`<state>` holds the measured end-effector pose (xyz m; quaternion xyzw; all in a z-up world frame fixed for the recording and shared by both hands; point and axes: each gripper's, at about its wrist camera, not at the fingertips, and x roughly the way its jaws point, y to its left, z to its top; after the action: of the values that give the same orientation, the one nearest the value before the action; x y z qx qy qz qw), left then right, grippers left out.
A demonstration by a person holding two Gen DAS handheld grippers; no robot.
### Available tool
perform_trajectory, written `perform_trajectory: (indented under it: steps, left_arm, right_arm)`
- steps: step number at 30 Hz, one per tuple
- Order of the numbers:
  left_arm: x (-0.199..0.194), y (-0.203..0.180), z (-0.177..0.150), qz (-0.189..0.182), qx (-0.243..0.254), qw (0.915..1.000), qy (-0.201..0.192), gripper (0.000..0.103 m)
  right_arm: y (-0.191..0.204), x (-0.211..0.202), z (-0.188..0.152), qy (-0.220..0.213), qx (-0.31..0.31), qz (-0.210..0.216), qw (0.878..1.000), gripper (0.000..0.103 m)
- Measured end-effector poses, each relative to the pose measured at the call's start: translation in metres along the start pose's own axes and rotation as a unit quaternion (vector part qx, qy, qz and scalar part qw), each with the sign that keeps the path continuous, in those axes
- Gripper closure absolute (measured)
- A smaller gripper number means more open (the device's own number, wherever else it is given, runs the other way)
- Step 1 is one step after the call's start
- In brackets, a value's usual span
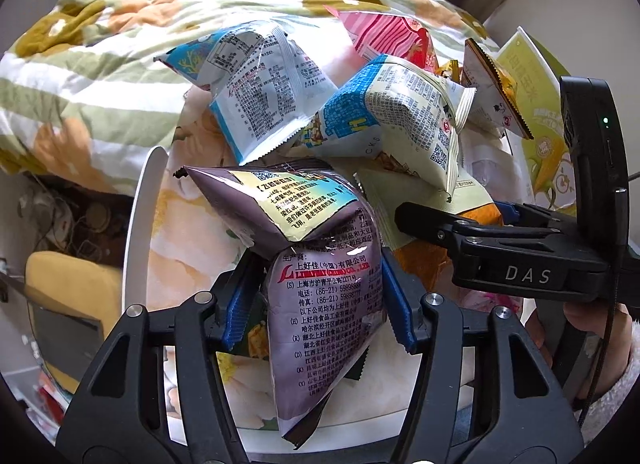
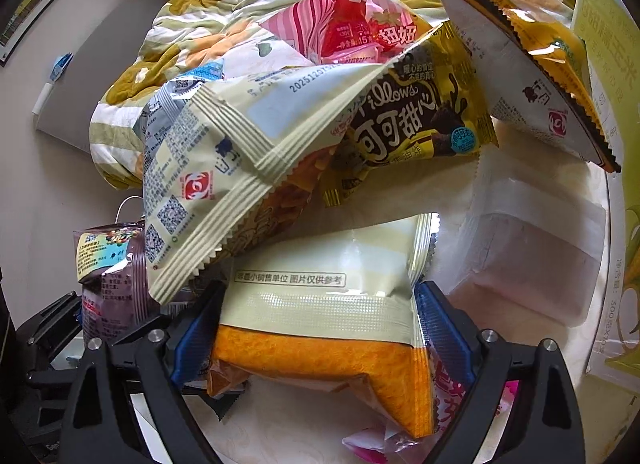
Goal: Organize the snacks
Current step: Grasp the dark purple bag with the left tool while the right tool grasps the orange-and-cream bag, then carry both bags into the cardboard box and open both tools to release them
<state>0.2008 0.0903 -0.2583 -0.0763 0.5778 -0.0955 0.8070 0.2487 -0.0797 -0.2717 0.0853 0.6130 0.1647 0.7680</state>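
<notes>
Both tools loaded, snack pile ahead.

Left tool [image 1: 316, 304] is clamped on a purple snack bag [image 1: 320, 276], pads pinching its lower half; upper half flops forward. Right tool [image 2: 320, 328] is closed on an orange-and-cream packet [image 2: 320, 304], gripped at mid-width. Beyond both lie a blue-white bag [image 1: 260, 92], cocoa packet [image 2: 416, 124] and pink packet [image 2: 352, 32], heaped on a white tray [image 1: 140, 216] over the floral quilt [image 1: 100, 64]. Judgement: lift straight up, keep pinch light to avoid crushing contents or dragging neighbours.
</notes>
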Motion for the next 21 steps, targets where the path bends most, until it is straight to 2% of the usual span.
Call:
perform_trajectory:
  steps: [2, 7, 15, 21]
  left_arm:
    - [-0.003, 0.001, -0.002, -0.002, -0.002, 1.0, -0.002, 0.049]
    - [-0.014, 0.003, -0.005, -0.006, -0.003, 0.9999, -0.012, 0.05]
    - [-0.042, 0.001, -0.015, -0.012, 0.003, 0.9994, -0.033, 0.05]
    - [-0.069, -0.007, -0.027, -0.018, 0.015, 0.9984, -0.051, 0.05]
  right_arm:
    - [0.003, -0.001, -0.001, -0.002, -0.005, -0.004, 1.0, 0.011]
    - [0.009, -0.009, -0.006, -0.013, -0.022, -0.018, 1.0, 0.025]
    - [0.015, -0.036, -0.016, -0.038, -0.033, -0.032, 0.998, 0.026]
    - [0.01, -0.065, -0.035, -0.06, -0.013, -0.039, 0.997, 0.026]
